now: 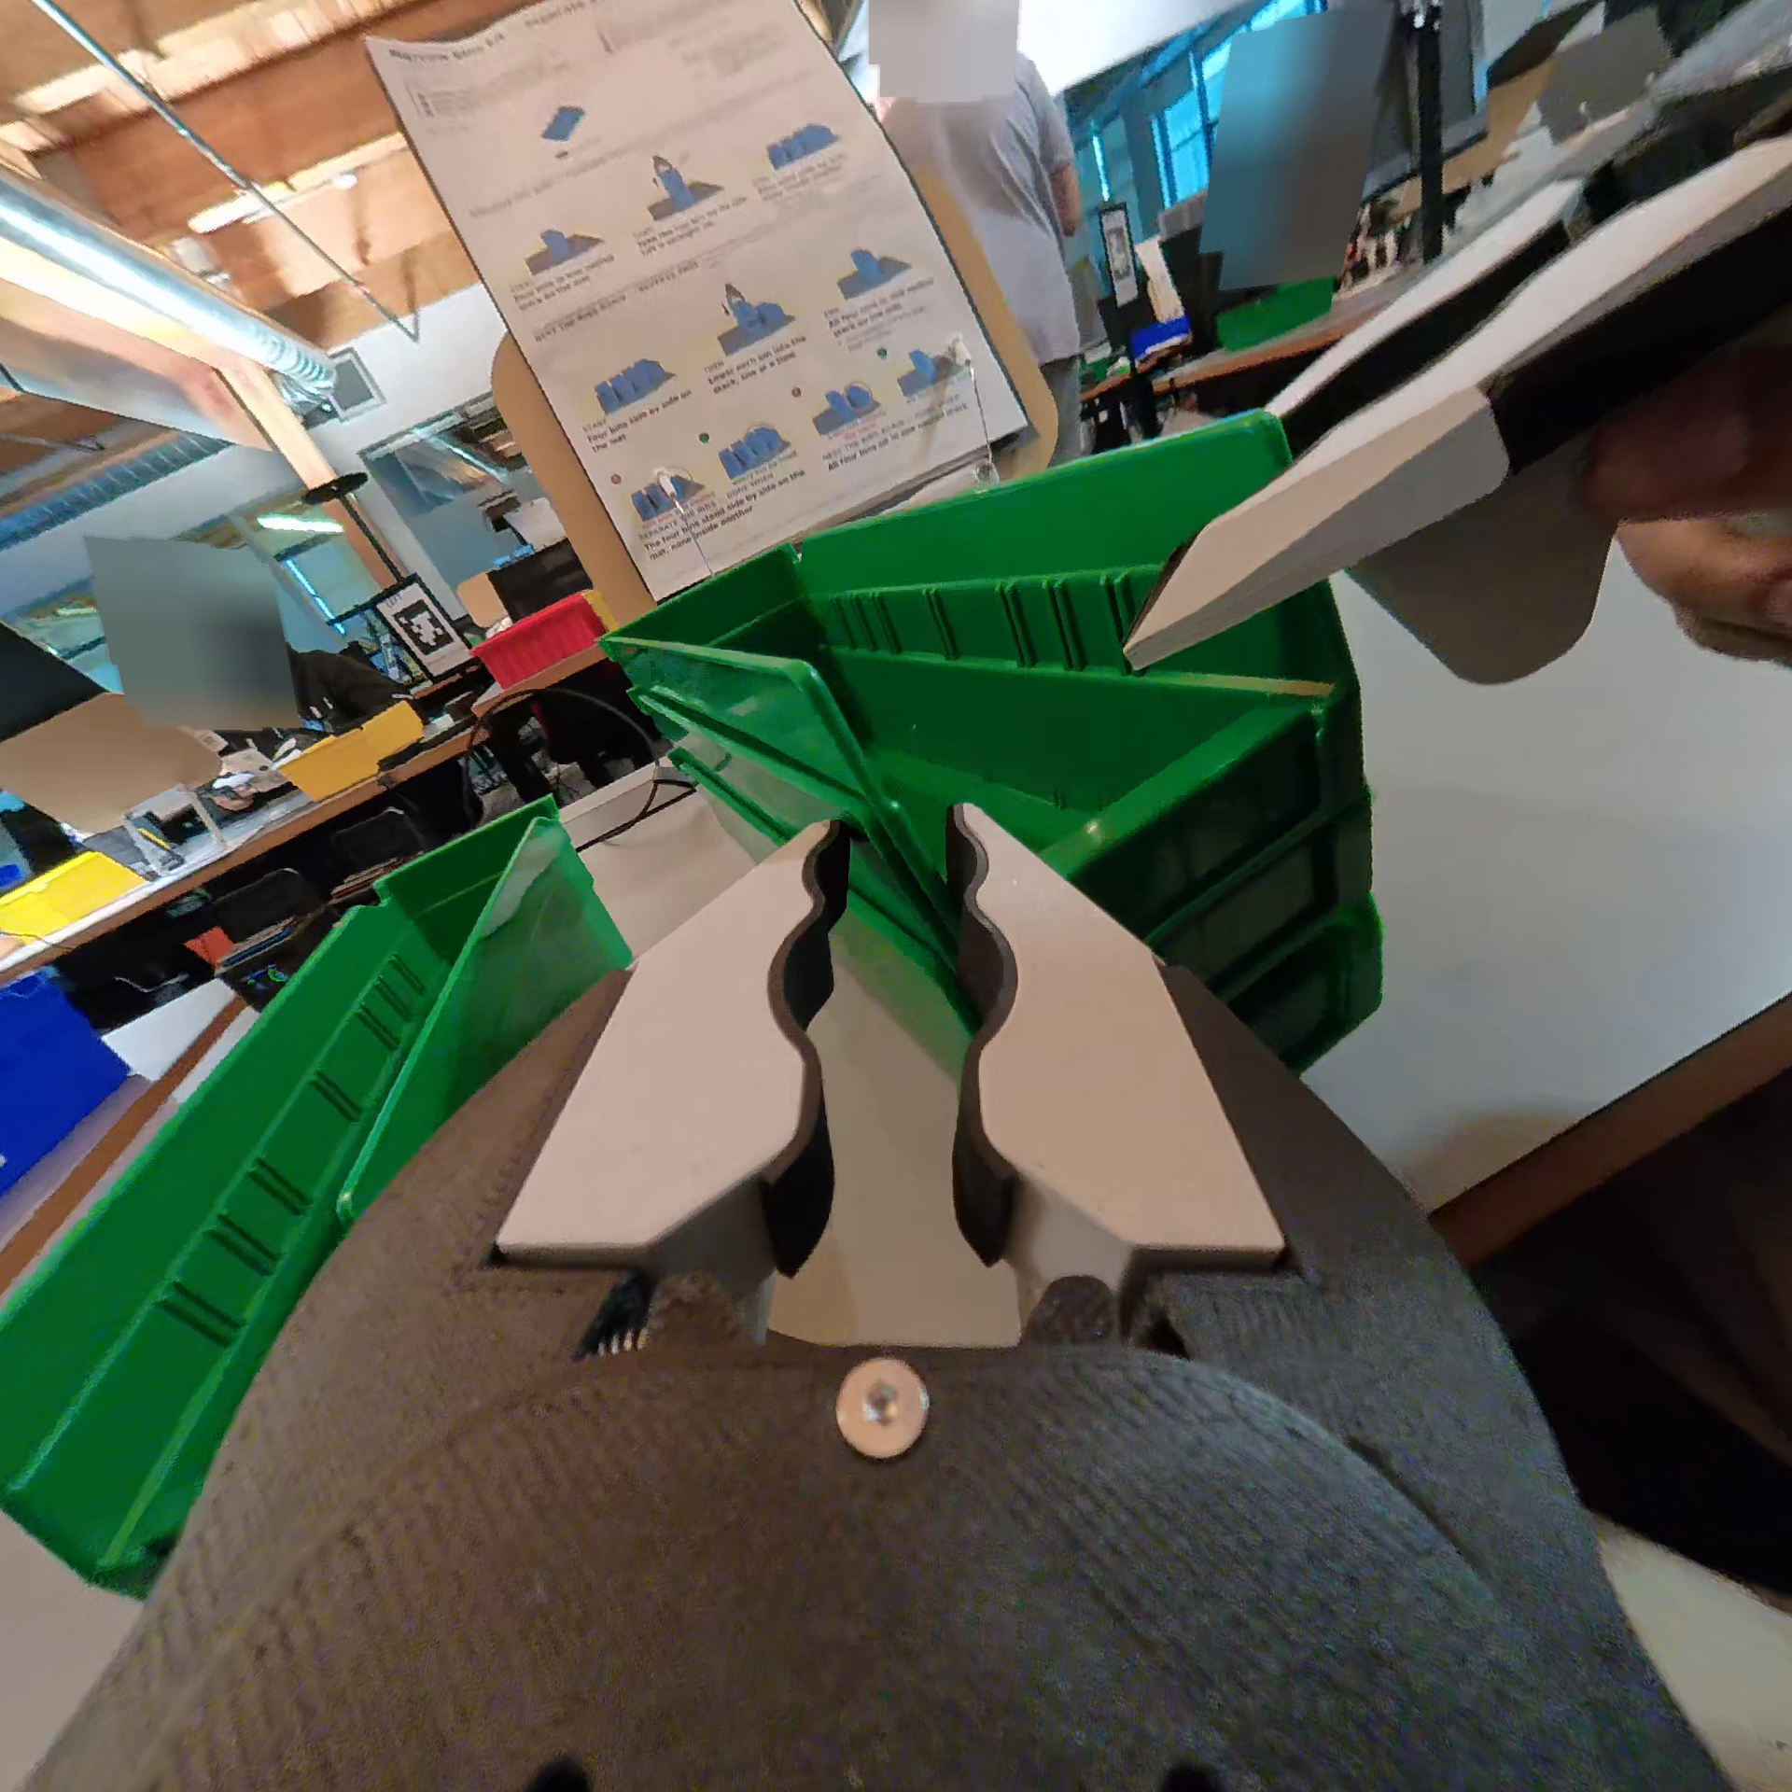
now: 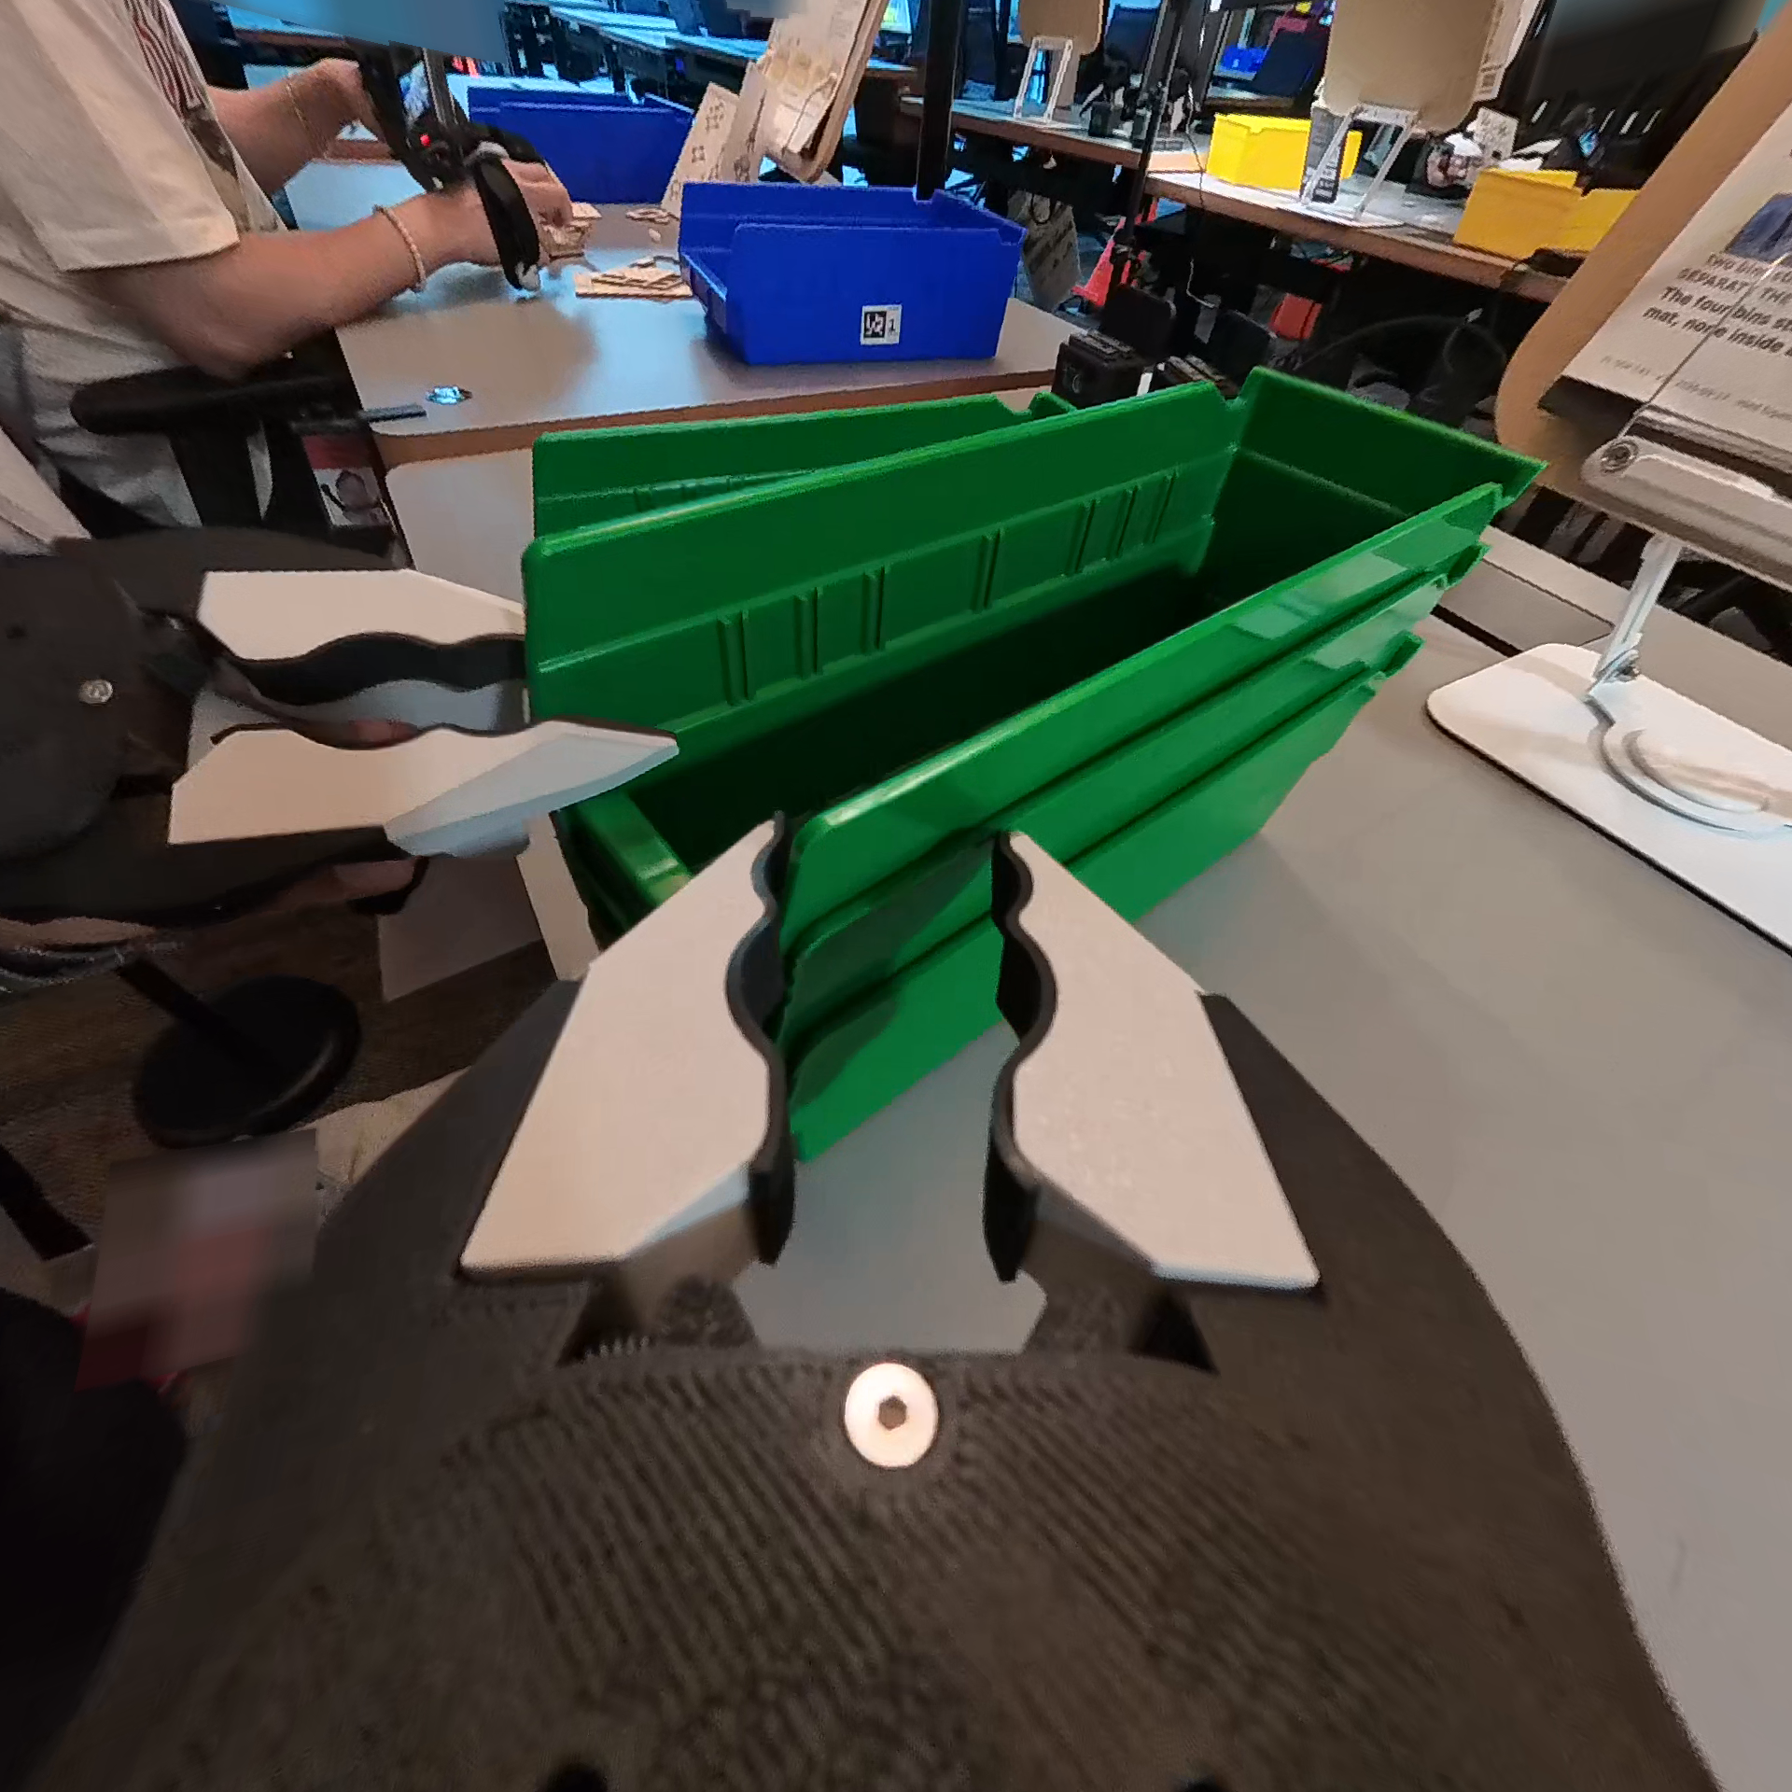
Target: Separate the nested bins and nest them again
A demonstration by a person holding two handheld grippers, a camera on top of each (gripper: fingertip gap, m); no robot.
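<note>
Two close wrist views, facing opposite sides, sharing green bins

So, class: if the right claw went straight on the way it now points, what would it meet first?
Most likely the near side wall of the stack of nested green bins: its rim edge already lies between the open fingers of the right claw. How deep it sits in the gap is hard to judge.
</note>
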